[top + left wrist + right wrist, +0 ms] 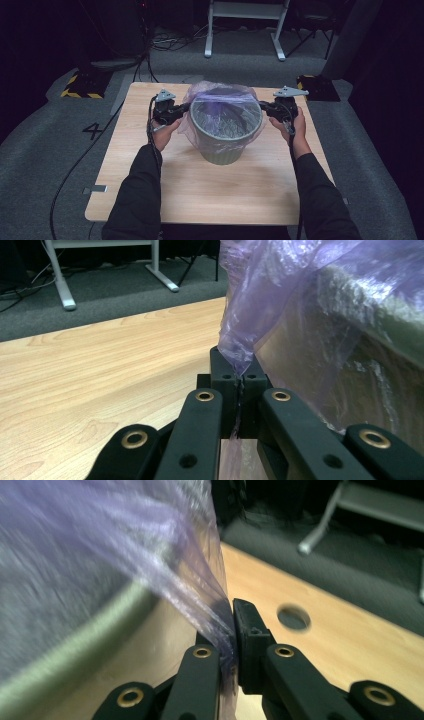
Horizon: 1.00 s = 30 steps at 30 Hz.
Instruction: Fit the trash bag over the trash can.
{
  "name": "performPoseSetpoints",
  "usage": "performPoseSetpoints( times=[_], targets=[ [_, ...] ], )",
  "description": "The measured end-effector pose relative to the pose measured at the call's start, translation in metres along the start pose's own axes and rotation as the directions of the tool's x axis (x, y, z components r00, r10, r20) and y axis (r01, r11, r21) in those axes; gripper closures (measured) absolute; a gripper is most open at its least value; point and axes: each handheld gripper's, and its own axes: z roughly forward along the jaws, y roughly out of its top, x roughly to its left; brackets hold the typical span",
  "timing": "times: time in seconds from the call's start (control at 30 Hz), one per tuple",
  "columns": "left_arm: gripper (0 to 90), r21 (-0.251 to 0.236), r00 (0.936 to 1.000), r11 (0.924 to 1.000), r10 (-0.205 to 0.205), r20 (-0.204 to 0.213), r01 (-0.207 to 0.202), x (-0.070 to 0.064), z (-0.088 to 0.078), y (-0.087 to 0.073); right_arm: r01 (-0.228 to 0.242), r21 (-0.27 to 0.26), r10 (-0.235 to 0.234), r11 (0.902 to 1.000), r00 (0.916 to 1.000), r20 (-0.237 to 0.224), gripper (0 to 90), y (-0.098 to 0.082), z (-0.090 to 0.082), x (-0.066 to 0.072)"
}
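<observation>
A person's two sleeves enter the high view from 6 o'clock, one hand on each gripper. The table (210, 195) is a light wood board, bare along its near edge.

At table centre stands the bin (226, 131), a grey-green ribbed tub, upright. The bag (220, 97), thin purple plastic, lines the bin and is folded out over its rim, hanging loosest on the 9 o'clock side.

The left gripper (184, 107) sits at 9 o'clock of the bin, just beside the rim, pointing toward it. In the left gripper view its jaws are closed tight with a pinch of bag (240, 357) clamped between the pads; the film rises from the pinch toward the bin (380, 340) at upper right. The bag is taut above the clamp.

The right gripper (264, 106) sits at 3 o'clock of the bin, likewise just beside the rim. In the right gripper view its jaws are closed on a fold of bag (212, 620), which stretches away to upper left over the bin rim (75, 645). A round hole (293, 618) shows in the table beyond the jaws.

Beyond the table, at 12 o'clock, a white frame (245, 30) stands on grey floor.
</observation>
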Motion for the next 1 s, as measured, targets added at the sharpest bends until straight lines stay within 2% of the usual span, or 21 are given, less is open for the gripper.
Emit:
performPoseSetpoints(
  times=[0.13,0.23,0.4,0.47,0.5,0.53,0.6,0.67,0.8,1.0],
  targets=[
    [88.8,-0.003,0.9999,1.0000,0.001,-0.014,-0.001,0.002,0.004,0.001,-0.006,-0.043,0.008,0.9990,0.9996,0.028,87.0,0.002,-0.001,0.000],
    [88.7,0.013,0.9993,0.9998,0.019,-0.033,-0.018,0.000,0.008,0.003,0.005,-0.045,-0.003,0.9990,0.9988,0.049,86.9,0.005,0.001,0.001],
    [88.8,0.034,0.9977,0.9985,0.044,-0.052,-0.042,-0.004,0.014,0.009,0.013,-0.035,-0.011,0.9993,0.9977,0.066,86.7,0.014,0.001,0.000],
    [88.8,0.048,0.9975,0.9981,0.043,-0.056,-0.040,-0.005,0.017,0.011,0.018,-0.005,-0.017,0.9998,0.9972,0.073,87.1,0.014,0.004,-0.001],
    [88.9,0.067,0.9970,0.9969,0.045,-0.063,-0.041,-0.005,0.020,0.012,0.007,0.006,-0.008,1.0000,0.9977,0.067,87.1,0.013,0.006,-0.002],
    [88.9,0.082,0.9968,0.9957,0.048,-0.063,-0.043,-0.006,0.022,0.013,-0.037,0.034,0.036,0.9987,0.9989,0.031,87.0,0.011,0.010,-0.006],
    [89.0,0.099,0.9967,0.9937,0.059,-0.056,-0.053,-0.010,0.026,0.014,-0.074,0.076,0.074,0.9944,0.9973,0.008,86.8,0.008,0.015,-0.009],
    [89.1,0.111,0.9973,0.9922,0.063,-0.039,-0.058,-0.013,0.031,0.014,-0.100,0.080,0.102,0.9917,0.9947,-0.016,86.9,0.005,0.017,-0.011],
    [89.1,0.132,0.9993,0.9908,0.031,-0.018,-0.029,-0.011,0.037,0.014,-0.096,0.107,0.101,0.9897,0.9940,-0.043,86.9,0.002,0.020,-0.008],
    [89.1,0.167,0.9992,0.9860,0.007,-0.039,0.000,-0.007,0.043,0.018,-0.105,0.128,0.111,0.9862,0.9929,-0.041,87.0,0.004,0.021,-0.010]
  ],
)
